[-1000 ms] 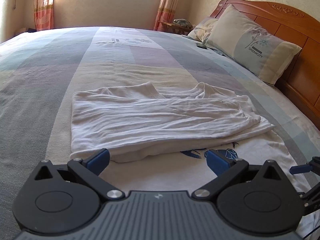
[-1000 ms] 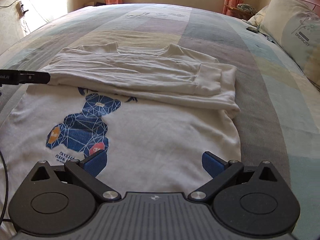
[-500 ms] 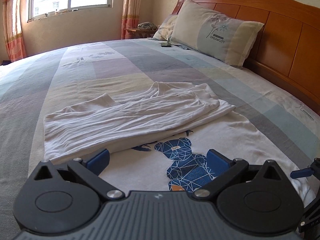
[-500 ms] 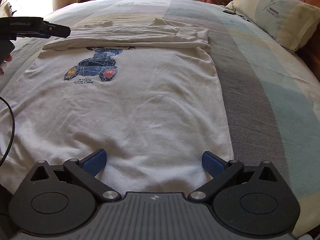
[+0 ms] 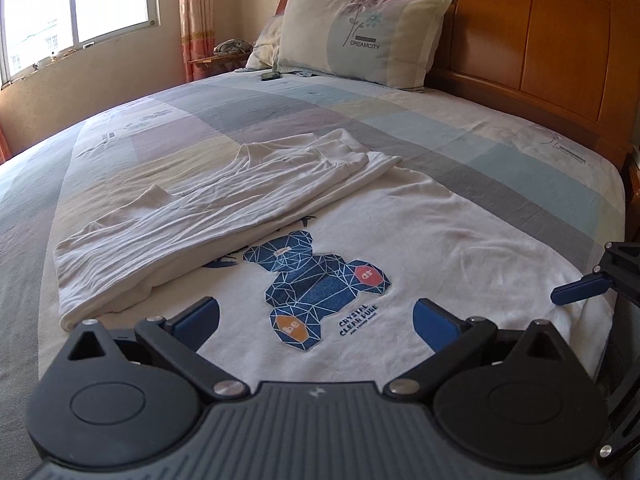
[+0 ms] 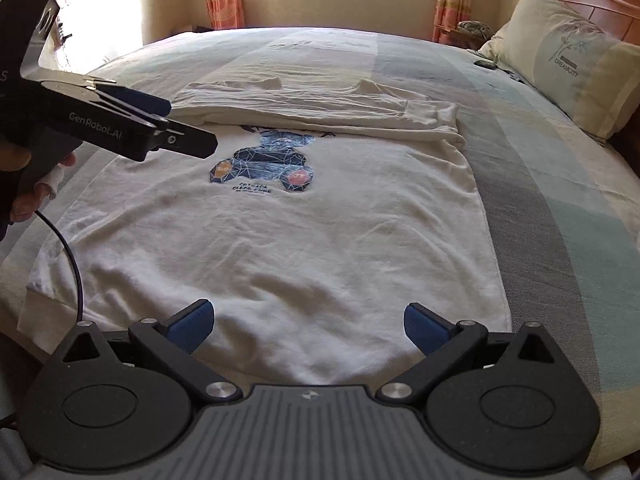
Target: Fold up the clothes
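Bed point(image 6: 560, 216) — one shirt point(image 6: 280, 240), two tools apart.

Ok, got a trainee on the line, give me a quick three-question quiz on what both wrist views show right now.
1. True or false: the left gripper is shut on the white sweatshirt.
2. Which part of the sweatshirt lies folded across the chest, above the blue bear print? A) the hem B) the sleeves C) neither
3. Fill in: the pillow leans against the wooden ____.

Key
1. False: both the left and the right gripper are open, holding nothing.
2. B
3. headboard
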A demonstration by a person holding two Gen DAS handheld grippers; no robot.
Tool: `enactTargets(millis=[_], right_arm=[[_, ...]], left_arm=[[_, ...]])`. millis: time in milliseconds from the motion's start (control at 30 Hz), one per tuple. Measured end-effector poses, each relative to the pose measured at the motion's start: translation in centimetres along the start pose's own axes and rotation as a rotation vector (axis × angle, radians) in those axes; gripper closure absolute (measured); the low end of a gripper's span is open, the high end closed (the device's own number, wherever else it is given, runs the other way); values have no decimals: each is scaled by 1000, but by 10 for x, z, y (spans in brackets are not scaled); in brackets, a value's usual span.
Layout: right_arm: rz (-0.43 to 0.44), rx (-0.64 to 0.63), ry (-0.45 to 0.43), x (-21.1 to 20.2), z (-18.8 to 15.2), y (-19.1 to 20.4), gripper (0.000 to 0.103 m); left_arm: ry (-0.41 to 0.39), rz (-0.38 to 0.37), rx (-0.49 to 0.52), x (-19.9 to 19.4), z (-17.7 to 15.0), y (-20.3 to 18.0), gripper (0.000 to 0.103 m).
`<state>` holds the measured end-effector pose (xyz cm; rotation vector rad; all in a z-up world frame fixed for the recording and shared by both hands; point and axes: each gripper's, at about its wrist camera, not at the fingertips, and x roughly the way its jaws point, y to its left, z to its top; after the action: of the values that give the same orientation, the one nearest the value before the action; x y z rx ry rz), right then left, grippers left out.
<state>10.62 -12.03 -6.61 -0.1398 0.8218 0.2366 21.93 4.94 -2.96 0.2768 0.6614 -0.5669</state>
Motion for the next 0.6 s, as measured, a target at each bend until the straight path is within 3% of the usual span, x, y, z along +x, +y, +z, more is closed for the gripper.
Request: enactTargets(millis=[100, 333, 467, 600], right_arm=[[-35, -27, 54, 10, -10, 10, 0], [-4, -34, 45, -9, -12, 18, 0], [115, -65, -24, -16, 0, 42, 0], [275, -113, -20, -6, 7, 72, 0]], left_arm=[[9, 9, 22, 4, -2, -6, 1], [-23, -4, 6, 0, 4, -3, 1], [-25, -2, 0, -1, 3, 0, 1], [-17, 8, -9, 1, 2, 3, 1]])
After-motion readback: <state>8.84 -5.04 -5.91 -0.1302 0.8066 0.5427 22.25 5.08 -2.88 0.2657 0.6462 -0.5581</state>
